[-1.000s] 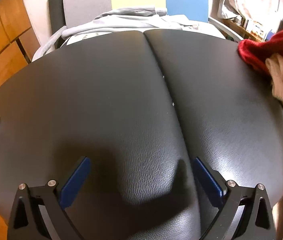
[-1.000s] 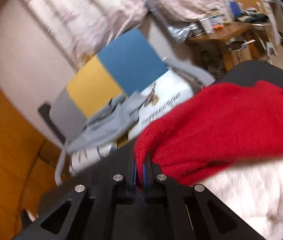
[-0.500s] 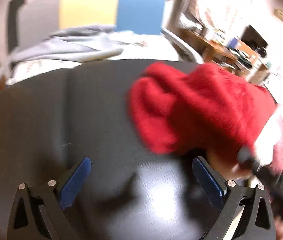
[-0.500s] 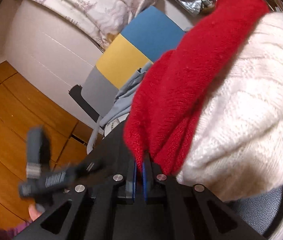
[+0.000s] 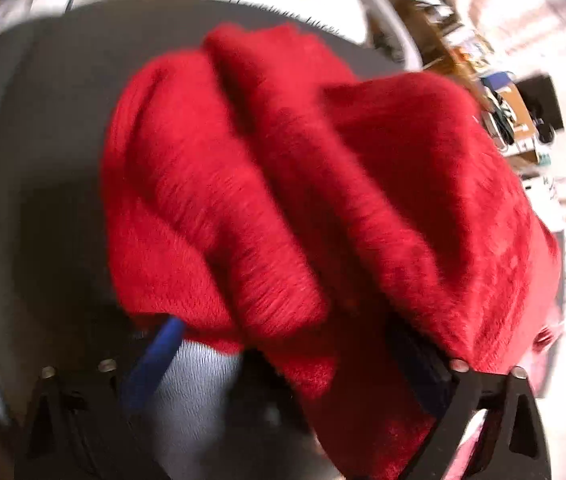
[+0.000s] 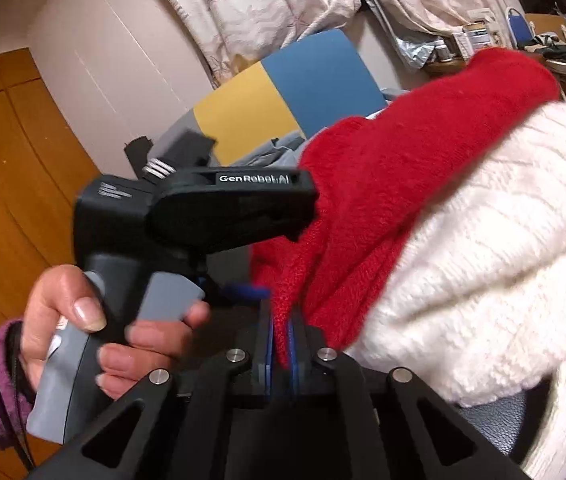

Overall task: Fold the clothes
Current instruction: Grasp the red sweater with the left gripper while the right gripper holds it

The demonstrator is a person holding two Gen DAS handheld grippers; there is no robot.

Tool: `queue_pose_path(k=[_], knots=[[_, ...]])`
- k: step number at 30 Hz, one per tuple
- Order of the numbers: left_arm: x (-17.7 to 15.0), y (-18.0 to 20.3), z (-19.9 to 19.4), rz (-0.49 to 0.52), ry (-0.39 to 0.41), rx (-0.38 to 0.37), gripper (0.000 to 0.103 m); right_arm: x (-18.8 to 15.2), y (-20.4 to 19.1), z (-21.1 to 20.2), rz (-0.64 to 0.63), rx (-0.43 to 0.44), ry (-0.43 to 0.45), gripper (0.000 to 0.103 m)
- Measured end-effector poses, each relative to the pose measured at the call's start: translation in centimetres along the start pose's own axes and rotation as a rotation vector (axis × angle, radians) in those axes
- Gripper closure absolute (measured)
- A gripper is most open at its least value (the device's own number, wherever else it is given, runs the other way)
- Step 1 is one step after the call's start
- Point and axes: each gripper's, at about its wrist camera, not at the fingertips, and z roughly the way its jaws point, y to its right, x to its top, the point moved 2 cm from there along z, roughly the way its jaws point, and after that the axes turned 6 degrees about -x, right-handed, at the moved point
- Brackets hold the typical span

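Observation:
A red knit sweater (image 5: 303, 184) with a white knit part (image 6: 495, 248) hangs bunched above the black leather surface (image 5: 35, 152). My right gripper (image 6: 281, 340) is shut on an edge of the red sweater (image 6: 383, 168) and holds it up. My left gripper (image 5: 283, 356) is open, its blue pads (image 5: 155, 356) spread wide, with red fabric draped between and over the jaws. The right pad is hidden under the cloth. In the right wrist view the left gripper's body (image 6: 203, 216) sits close to the sweater, held by a hand (image 6: 83, 320).
A chair with grey, yellow and blue back panels (image 6: 283, 96) stands behind, with grey clothes on it. Wooden doors (image 6: 7, 168) are at the left, patterned curtains (image 6: 267, 4) above. A cluttered desk (image 5: 503, 92) is at the far right.
The right gripper has lifted the sweater and carried it leftward. The left gripper has moved right and in, so the red fabric now fills its view and lies between its open jaws.

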Motion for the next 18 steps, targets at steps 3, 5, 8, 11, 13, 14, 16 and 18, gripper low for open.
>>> queue_pose_path(k=[3, 5, 8, 11, 13, 14, 16, 18], knots=[[-0.5, 1.5, -1.0, 0.112, 0.004, 0.025, 0.086, -0.1, 0.8, -1.1, 0.027, -0.023, 0.036, 0.079], [-0.8, 2.5, -1.8, 0.193, 0.02, 0.048, 0.093, 0.9, 2.4, -2.7, 0.104, -0.066, 0.105, 0.075], [-1.6, 3.6, -2.7, 0.306, 0.055, 0.09, 0.097, 3.1, 4.7, -3.8, 0.219, -0.098, 0.159, 0.052], [-2.4, 4.5, -2.9, 0.38, 0.071, 0.117, 0.099, 7.2, 6.8, -1.1, 0.344, -0.099, 0.096, 0.043], [-2.5, 4.5, -2.8, 0.409, 0.083, 0.126, 0.099, 9.0, 9.0, 0.8, 0.442, -0.074, 0.033, 0.043], [-2.2, 4.3, -2.6, 0.415, 0.08, 0.124, 0.099, 9.7, 9.7, 1.8, 0.486, -0.076, -0.004, 0.045], [-1.5, 4.0, -1.9, 0.427, 0.07, 0.119, 0.099, 10.8, 10.2, 2.7, 0.496, -0.049, -0.013, 0.074], [-0.4, 3.6, -1.8, 0.412, 0.06, 0.097, 0.097, 12.2, 9.3, 3.0, 0.415, -0.043, -0.013, 0.087]])
